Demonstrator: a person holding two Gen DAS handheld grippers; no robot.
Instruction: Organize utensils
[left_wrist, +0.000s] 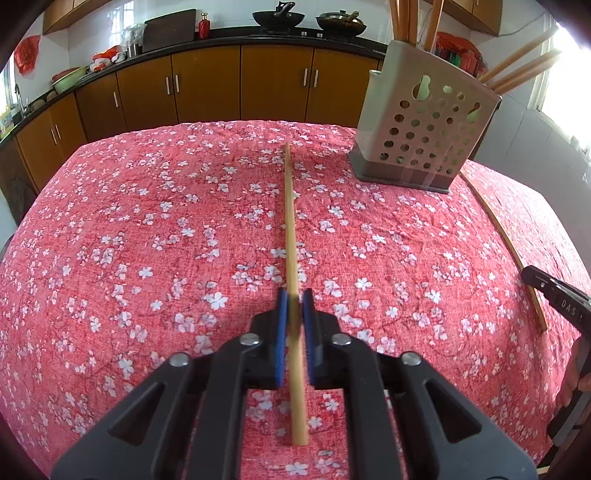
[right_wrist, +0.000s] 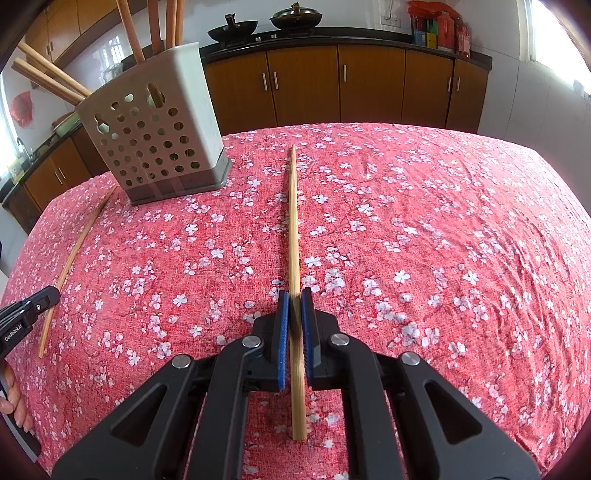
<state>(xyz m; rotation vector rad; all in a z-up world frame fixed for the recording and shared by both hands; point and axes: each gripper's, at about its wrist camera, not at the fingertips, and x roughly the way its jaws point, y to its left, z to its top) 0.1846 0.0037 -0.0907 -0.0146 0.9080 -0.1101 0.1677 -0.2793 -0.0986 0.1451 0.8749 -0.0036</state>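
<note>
The left gripper (left_wrist: 293, 306), black with blue pads, is clamped on a long pale bamboo chopstick (left_wrist: 290, 221) that runs from between the pads toward 12 o'clock, its tip above the table (left_wrist: 147, 240) with the red cloth printed in white blossoms. The chopstick's butt end sticks back toward 6 o'clock past the pads. The grey perforated plastic utensil holder (left_wrist: 424, 144), with several wooden chopsticks standing in it, sits at about 1 o'clock from this gripper.

The right gripper (right_wrist: 294, 306) is likewise closed on a second pale bamboo chopstick (right_wrist: 293, 229) pointing to 12 o'clock. In its view the holder stands at 11 o'clock. A third thin bamboo chopstick (right_wrist: 74, 258) lies flat on the cloth between the two grippers.
</note>
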